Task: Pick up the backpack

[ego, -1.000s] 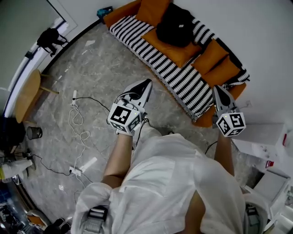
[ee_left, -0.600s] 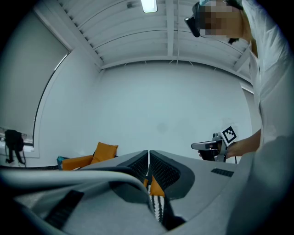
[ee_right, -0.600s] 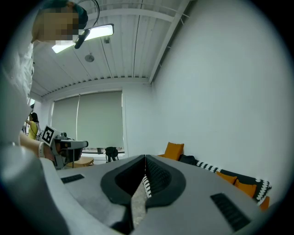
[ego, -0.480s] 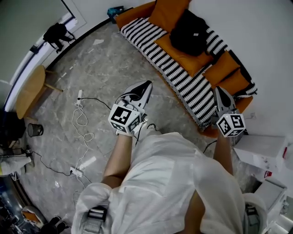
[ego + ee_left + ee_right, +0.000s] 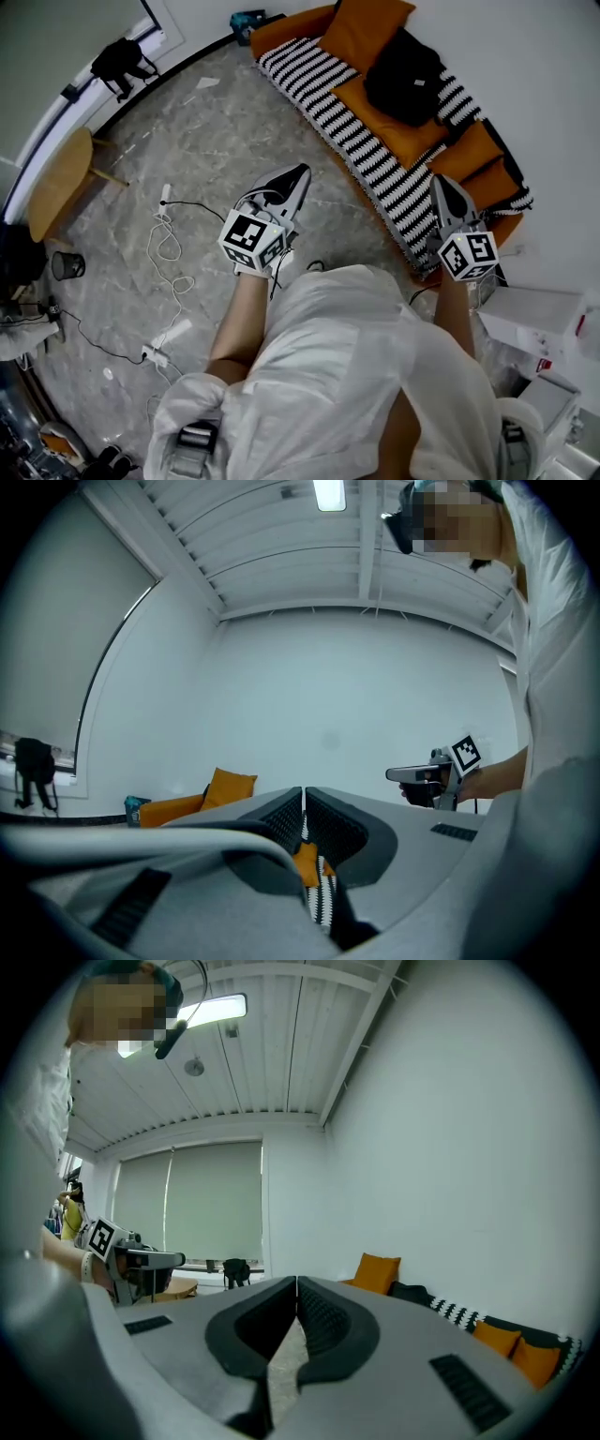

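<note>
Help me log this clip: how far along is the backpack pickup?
Done: nothing yet; the backpack lies on the sofa, untouched. In hand: the left gripper and right gripper are both shut and empty, held out with neither at the backpack. Left: reach the backpack, open a gripper, grasp it and lift.

You stand on a grey marbled floor point(image 5: 216, 141) strewn with white cables point(image 5: 167, 246). Ahead of you, an orange sofa point(image 5: 286, 21) under a black-and-white striped throw point(image 5: 375, 164) lines the white wall point(image 5: 534, 84). To your left, a round wooden table point(image 5: 56, 187) stands near the blinded window point(image 5: 187, 1208). A ceiling lamp point(image 5: 214, 1009) is lit above.
</note>
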`<state>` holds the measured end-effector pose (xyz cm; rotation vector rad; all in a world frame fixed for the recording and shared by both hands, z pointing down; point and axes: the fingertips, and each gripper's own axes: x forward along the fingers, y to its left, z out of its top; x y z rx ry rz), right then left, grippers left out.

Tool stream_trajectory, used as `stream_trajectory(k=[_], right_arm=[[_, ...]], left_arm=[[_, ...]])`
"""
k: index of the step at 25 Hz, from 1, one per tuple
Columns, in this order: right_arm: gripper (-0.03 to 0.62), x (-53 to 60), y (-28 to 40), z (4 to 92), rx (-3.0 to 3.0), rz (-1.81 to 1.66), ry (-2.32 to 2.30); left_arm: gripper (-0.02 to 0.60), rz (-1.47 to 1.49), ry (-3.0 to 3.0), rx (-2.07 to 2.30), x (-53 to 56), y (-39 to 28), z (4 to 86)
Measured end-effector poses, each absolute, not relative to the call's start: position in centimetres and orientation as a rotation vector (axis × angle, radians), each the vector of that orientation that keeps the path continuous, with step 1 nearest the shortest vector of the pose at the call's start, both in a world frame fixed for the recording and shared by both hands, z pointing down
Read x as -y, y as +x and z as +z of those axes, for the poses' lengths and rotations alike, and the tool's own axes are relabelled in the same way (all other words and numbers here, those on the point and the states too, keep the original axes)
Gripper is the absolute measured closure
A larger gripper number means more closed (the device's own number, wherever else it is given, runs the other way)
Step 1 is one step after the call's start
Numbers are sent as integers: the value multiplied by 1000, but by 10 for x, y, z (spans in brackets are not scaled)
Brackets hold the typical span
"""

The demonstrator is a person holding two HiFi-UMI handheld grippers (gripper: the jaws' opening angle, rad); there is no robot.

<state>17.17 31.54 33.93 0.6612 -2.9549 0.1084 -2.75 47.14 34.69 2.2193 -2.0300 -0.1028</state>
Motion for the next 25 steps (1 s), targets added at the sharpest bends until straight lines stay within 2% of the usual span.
stream_trajectory(k=[8,14,25], right_arm=[[574,-282,170,360,2896,178,705],[574,-234,137,369,2908,186,642],[574,-92,92,351,2948,145,604]], left_arm=[[551,-111,2222,1971,-434,-36,359],[551,-91,2182,2005,-394,-59,361],[551,-69,2232,1946,-245,-78,344]])
